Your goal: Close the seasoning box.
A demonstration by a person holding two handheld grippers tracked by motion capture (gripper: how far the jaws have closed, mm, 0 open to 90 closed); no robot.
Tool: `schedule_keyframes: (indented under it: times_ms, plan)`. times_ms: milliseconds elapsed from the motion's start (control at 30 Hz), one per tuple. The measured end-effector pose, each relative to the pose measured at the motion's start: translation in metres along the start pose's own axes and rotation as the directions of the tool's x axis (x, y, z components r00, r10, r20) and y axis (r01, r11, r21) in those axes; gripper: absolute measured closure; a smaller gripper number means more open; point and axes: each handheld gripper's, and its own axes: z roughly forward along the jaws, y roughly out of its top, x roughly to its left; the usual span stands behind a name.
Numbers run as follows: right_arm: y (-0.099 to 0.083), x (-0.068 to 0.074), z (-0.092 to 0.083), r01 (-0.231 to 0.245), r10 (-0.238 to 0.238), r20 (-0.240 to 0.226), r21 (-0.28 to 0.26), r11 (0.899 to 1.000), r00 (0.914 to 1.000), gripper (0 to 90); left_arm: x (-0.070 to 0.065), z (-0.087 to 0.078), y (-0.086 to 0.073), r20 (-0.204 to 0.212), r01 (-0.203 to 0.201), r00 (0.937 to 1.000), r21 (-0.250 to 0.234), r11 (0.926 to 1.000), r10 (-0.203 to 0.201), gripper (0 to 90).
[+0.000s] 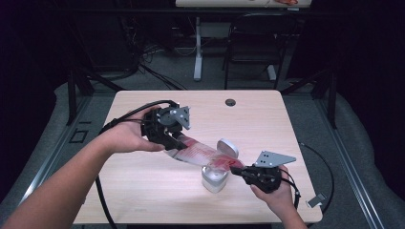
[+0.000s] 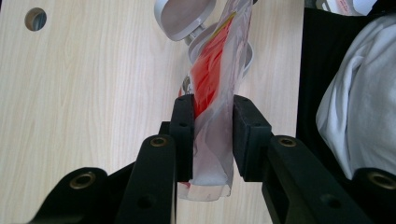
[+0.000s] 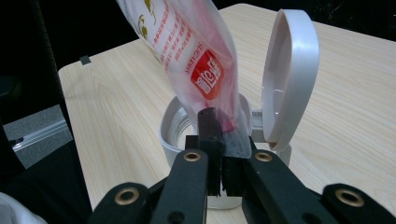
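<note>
**Pouch held at both ends over the open canister**

Take the white canister (image 1: 214, 178) as the landmark; it stands on the table (image 1: 143, 191) near your edge, its hinged lid (image 1: 228, 148) swung up and back.

Left of the canister and raised above it, your left gripper (image 1: 175, 141) clamps the upper end of the red-and-clear plastic pouch (image 1: 203, 155). In the left gripper view the jaws stand partly spread with the pouch (image 2: 212, 116) squeezed between the pads (image 2: 183, 135), so they are pinching it rather than shut flat.

The pouch's long axis slopes from that gripper down and to the right, ending at the canister's mouth.

Just right of the canister, your right gripper (image 1: 237, 170) holds the lower end. In the right gripper view its jaws are pressed nearly together on the thin clear edge of the pouch (image 3: 201, 60), directly over the canister's rim (image 3: 169, 135), with the lid (image 3: 289, 74) upright beyond.

The coming move, by this reading, turns on that lower end: it lies at the mouth, and your right hand is the nearer one to guide it.

The high view gives the slope of the pouch and both hands; the right gripper view alone shows the mouth beneath the pinched corner; the left gripper view looks down the pouch's length toward the canister (image 2: 245, 56).
</note>
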Motion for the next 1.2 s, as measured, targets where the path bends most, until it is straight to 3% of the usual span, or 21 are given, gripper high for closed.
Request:
schedule_keyframes:
  times_ms: [1200]
  plan:
    - [-0.0001,0.0008,0.0011,0.001,-0.001,-0.006,0.006,1.000,1.0000,89.5,-0.0017,-0.0030,0.0042,-0.003,-0.003,1.0000,0.003,1.0000,0.003,72.8]
